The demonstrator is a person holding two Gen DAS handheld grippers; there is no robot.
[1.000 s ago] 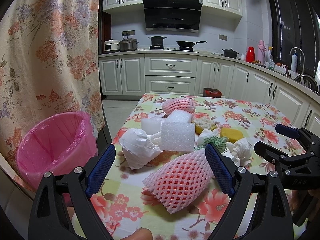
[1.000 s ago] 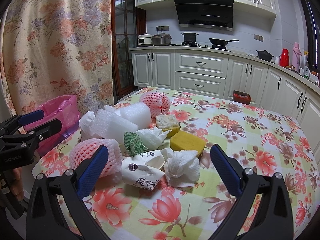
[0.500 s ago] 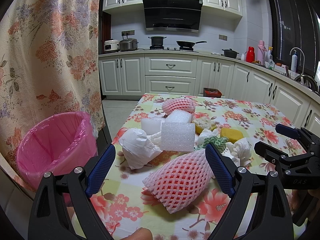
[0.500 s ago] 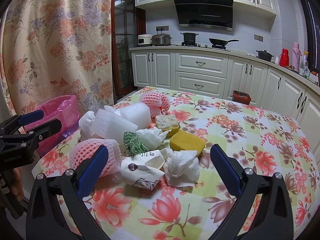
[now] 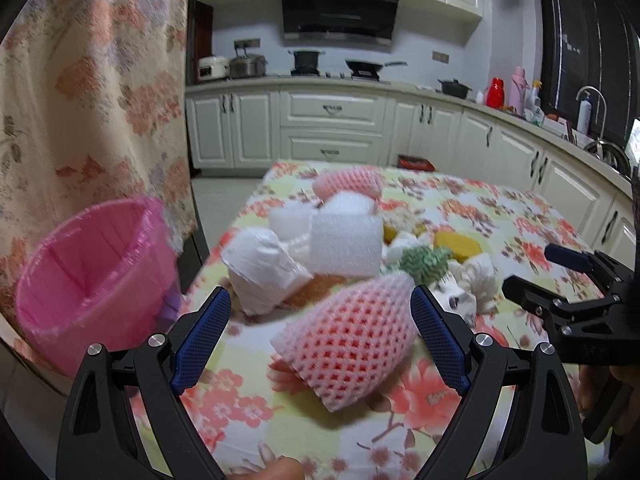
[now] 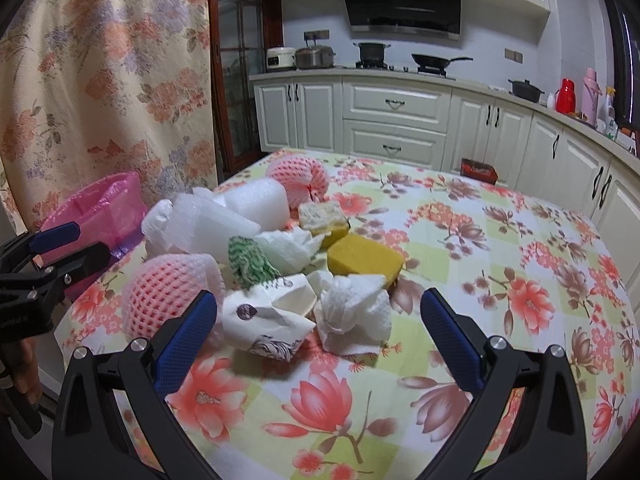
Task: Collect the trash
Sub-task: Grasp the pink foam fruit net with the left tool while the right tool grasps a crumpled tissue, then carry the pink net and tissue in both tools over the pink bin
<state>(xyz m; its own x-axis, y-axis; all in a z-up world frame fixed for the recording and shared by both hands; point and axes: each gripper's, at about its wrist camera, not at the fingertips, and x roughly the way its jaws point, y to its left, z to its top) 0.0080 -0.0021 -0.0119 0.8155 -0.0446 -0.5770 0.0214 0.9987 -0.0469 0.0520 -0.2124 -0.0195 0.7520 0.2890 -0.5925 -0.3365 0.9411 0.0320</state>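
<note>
A heap of trash lies on the flowered tablecloth (image 6: 500,264). A pink foam fruit net (image 5: 348,340) rests between the fingers of my open left gripper (image 5: 320,336), untouched. Behind it sit a white crumpled bag (image 5: 264,272) and a white foam block (image 5: 346,242). My right gripper (image 6: 320,328) is open just short of a crumpled printed paper cup (image 6: 268,322) and a paper-towel wad (image 6: 354,314). A yellow sponge (image 6: 364,260), a green mesh scrap (image 6: 250,262) and a second pink net (image 6: 298,178) lie further back. A pink-lined bin (image 5: 94,276) stands left of the table.
A floral curtain (image 5: 92,92) hangs behind the bin. White kitchen cabinets (image 6: 396,124) and a stove with pots run along the back wall. The right half of the table holds only the cloth. The other gripper shows at each view's edge, held by a hand.
The left gripper has shifted slightly, blurring its view; the pink net and bin look a little nearer. The right gripper and the trash heap have not moved.
</note>
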